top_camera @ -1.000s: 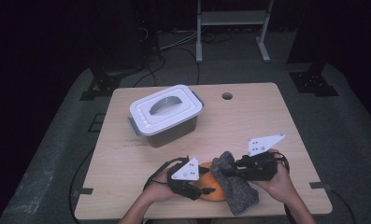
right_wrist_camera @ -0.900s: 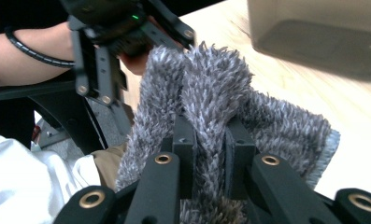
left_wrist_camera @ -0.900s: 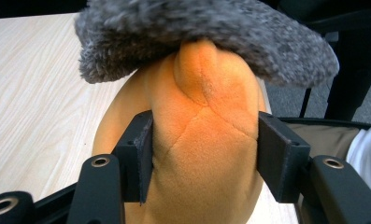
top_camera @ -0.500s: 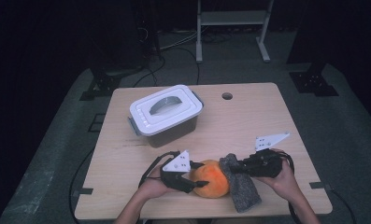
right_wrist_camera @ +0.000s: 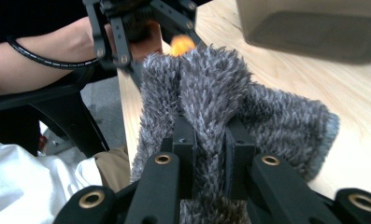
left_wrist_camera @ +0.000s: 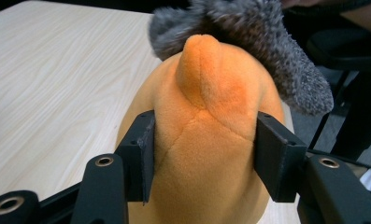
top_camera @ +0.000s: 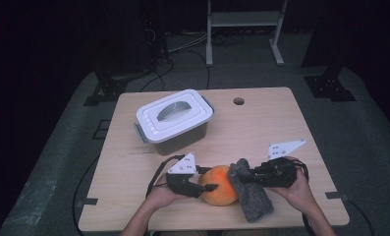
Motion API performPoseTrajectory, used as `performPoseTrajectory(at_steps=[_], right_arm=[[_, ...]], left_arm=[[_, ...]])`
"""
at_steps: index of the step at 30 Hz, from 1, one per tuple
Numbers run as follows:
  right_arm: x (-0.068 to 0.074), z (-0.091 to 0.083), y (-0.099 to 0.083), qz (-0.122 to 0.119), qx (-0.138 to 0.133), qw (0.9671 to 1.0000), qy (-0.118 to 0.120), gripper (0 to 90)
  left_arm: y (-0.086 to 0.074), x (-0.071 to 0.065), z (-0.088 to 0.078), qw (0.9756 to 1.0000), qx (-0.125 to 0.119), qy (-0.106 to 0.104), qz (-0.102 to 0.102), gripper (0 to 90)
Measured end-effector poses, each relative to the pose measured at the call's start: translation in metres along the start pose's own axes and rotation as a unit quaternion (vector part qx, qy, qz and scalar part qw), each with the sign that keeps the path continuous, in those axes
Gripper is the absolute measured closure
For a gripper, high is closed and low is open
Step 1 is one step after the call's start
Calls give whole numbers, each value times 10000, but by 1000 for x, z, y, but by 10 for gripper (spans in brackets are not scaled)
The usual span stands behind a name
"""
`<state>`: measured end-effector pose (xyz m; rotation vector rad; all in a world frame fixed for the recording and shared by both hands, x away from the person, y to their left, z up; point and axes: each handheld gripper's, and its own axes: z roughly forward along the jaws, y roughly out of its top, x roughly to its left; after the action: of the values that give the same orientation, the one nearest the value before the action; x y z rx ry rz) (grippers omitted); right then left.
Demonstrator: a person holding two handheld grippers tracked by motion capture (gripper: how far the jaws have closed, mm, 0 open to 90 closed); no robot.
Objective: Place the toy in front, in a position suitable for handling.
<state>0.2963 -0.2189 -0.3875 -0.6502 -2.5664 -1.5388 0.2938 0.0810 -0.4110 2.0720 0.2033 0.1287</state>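
The round orange plush toy (top_camera: 223,185) sits near the front edge of the pale wooden surface (top_camera: 261,128), its stubby tip pointing up. The left tool (left_wrist_camera: 204,154) has it clamped between both pads, the plush bulging around them; those jaws have just been closing on it. Against the toy's right side, the fuzzy grey cloth (top_camera: 250,194) drapes over its top. The right tool (right_wrist_camera: 210,154) pinches a fold of that cloth, its jaws nearly together.

To wipe well, I judge the left grip should hold steady so the toy cannot roll, while the cloth is drawn across the toy's crown in short strokes. The white lidded plastic box (top_camera: 175,118) stands behind the toy, well apart.
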Motion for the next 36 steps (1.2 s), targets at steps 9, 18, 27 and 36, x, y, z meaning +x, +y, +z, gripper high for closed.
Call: performPoseTrajectory(at_steps=[9, 18, 27, 36], right_arm=[[13, 4, 9, -248, 28, 9997, -27, 776], [6, 6, 4, -182, 96, 9998, 62, 772], [-13, -3, -13, 168, 161, 9996, -134, 767], [7, -9, 7, -148, -220, 9995, -182, 767]], left_arm=[[8, -13, 11, 9997, 119, -56, 208, 361], [-6, 4, 18, 9989, 238, -268, -310, 157], [0, 4, 6, 9997, 149, 54, -178, 398], [13, -7, 4, 9971, 627, 402, 175, 404]])
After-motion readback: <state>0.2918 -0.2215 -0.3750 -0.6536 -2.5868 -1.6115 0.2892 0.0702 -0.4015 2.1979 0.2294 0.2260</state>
